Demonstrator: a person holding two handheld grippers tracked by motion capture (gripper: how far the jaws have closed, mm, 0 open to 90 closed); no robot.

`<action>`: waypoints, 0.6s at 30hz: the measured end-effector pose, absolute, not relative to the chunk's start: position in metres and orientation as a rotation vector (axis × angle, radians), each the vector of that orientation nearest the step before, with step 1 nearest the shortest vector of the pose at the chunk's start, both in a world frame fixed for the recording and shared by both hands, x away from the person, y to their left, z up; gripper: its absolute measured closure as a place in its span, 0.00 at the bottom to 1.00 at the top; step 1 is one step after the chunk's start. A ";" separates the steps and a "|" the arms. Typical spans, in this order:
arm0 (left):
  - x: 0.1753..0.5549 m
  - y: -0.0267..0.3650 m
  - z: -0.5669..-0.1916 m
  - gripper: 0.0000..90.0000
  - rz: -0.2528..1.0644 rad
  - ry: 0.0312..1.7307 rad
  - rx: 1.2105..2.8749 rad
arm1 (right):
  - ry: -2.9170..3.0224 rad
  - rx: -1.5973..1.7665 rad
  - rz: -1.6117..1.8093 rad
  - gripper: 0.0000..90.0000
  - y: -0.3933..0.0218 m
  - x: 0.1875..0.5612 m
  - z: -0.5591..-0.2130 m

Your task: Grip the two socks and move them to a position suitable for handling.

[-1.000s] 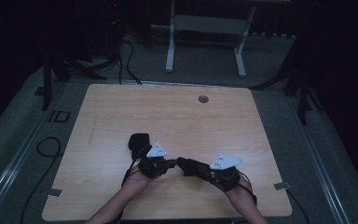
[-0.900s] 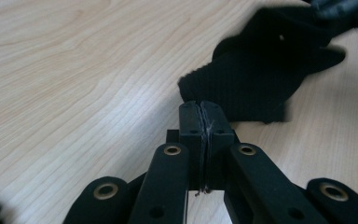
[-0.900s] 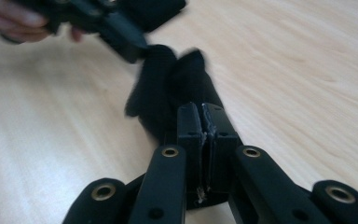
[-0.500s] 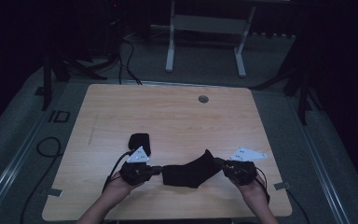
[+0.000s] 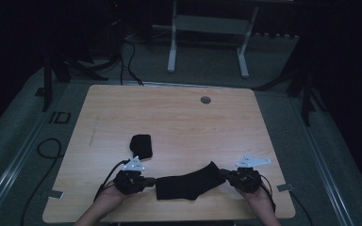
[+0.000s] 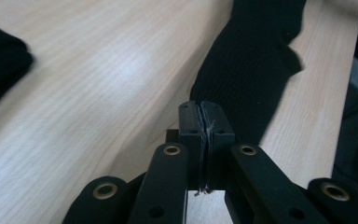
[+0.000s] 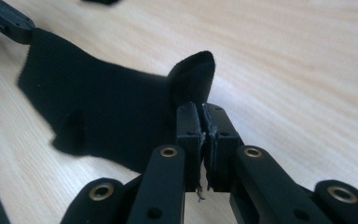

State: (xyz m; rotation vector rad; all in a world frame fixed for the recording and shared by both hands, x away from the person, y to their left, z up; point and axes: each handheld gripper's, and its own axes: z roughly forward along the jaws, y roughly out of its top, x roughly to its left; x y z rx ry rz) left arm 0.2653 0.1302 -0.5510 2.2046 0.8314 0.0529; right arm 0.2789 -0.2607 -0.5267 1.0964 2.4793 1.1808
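Near the front edge of the wooden table (image 5: 179,117), the left gripper (image 5: 147,181) has its jaws pressed together on one end of a black sock (image 5: 188,182). In the left gripper view the two pads meet with only a thin line of knit fabric caught between them (image 6: 204,122), and the sock (image 6: 249,70) runs away from the tips across the pale wood. At the other end, the right gripper (image 5: 226,175) pinches the sock as well. Its jaws have just been opening a little, yet in the right gripper view the pads still grip a fold of the fabric (image 7: 202,122), with loose threads hanging below them. Just beyond those tips the pinched end of the sock stands up in a small rounded flap (image 7: 193,72), while the rest of the sock lies flat on the wood and reaches to the far left gripper (image 7: 9,21) at the upper left of that view.

From the high view the sock is stretched lengthwise between the two grippers, lying on the table parallel to its front edge, with each hand behind its gripper at the bottom of the frame. A second dark bundle, folded or rolled (image 5: 141,145), lies on the table just behind the left gripper, apart from the stretched sock. Farther back, near the rear edge, a small round grommet (image 5: 205,100) sits in the tabletop. Cables (image 5: 108,175) trail from the left gripper toward the table's front.
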 end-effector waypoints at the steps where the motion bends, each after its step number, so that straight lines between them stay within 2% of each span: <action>1: 0.267 0.129 -0.552 0.97 0.081 0.837 2.213 | 2.487 1.105 1.162 0.88 -0.260 0.280 -0.529; 3: 0.271 0.131 -0.552 0.93 0.104 0.884 2.177 | 2.480 1.124 1.132 0.69 -0.261 0.282 -0.531; 5: 0.273 0.134 -0.548 0.88 0.135 0.909 2.138 | 2.444 1.130 1.100 0.63 -0.263 0.283 -0.527; 6: 0.272 0.135 -0.545 0.84 0.139 0.910 2.117 | 2.422 1.132 1.103 0.66 -0.265 0.284 -0.524; 7: 0.271 0.135 -0.542 0.84 0.138 0.903 2.109 | 2.410 1.125 1.112 0.76 -0.266 0.284 -0.519; 8: 0.268 0.132 -0.539 0.84 0.172 0.886 2.106 | 2.398 1.088 1.118 0.80 -0.266 0.282 -0.515; 9: 0.265 0.130 -0.537 0.84 0.171 0.866 2.095 | 2.385 1.053 1.110 0.89 -0.264 0.281 -0.512; 11: 0.257 0.121 -0.534 0.89 0.170 0.820 2.080 | 2.398 0.989 1.108 0.98 -0.258 0.281 -0.508; 14: 0.251 0.106 -0.536 1.00 0.164 0.792 2.120 | 2.436 0.957 1.095 1.00 -0.249 0.287 -0.511; 18: 0.250 0.095 -0.549 1.00 0.135 0.786 2.178 | 2.484 0.924 1.018 1.00 -0.240 0.297 -0.528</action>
